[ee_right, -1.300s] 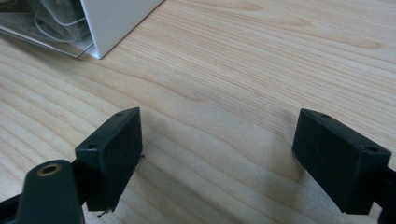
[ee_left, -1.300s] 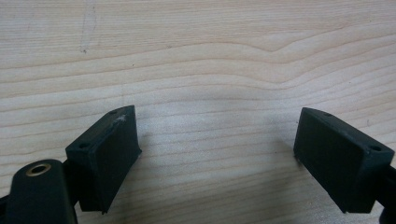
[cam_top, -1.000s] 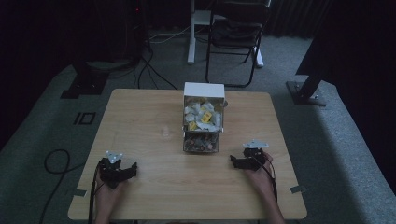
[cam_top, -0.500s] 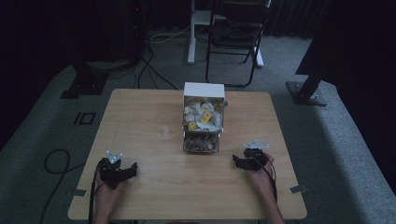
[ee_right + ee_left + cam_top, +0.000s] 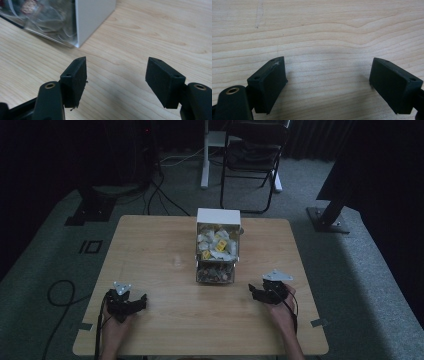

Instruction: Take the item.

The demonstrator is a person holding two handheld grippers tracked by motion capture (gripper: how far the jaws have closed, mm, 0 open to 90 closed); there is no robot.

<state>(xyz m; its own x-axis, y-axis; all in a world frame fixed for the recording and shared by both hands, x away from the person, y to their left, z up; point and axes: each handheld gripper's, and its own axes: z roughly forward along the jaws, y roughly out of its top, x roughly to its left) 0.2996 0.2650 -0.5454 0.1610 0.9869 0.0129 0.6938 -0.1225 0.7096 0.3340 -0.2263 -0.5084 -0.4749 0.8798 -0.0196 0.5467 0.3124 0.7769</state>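
Note:
A white box [image 5: 218,216] stands at the middle of the wooden table [image 5: 160,245], full of small white and yellow packets [image 5: 215,245], with a clear front compartment [image 5: 215,273] below. My left gripper [image 5: 143,300] rests near the front left, open over bare wood [image 5: 327,75]. My right gripper [image 5: 252,292] sits front right of the box and points toward it. Its jaws have just been closing a little but stand apart, with nothing between them [image 5: 116,75]. The box's white corner [image 5: 92,17] and clear plastic [image 5: 47,22] lie ahead of it.
A black chair [image 5: 252,155] and a white desk leg [image 5: 205,155] stand beyond the table's far edge. A cable [image 5: 60,290] loops on the floor at the left. Small tape pieces [image 5: 318,322] mark the table near the front edge.
My right gripper has lifted slightly and drifted a little to the right. The left gripper and the box have stayed put.

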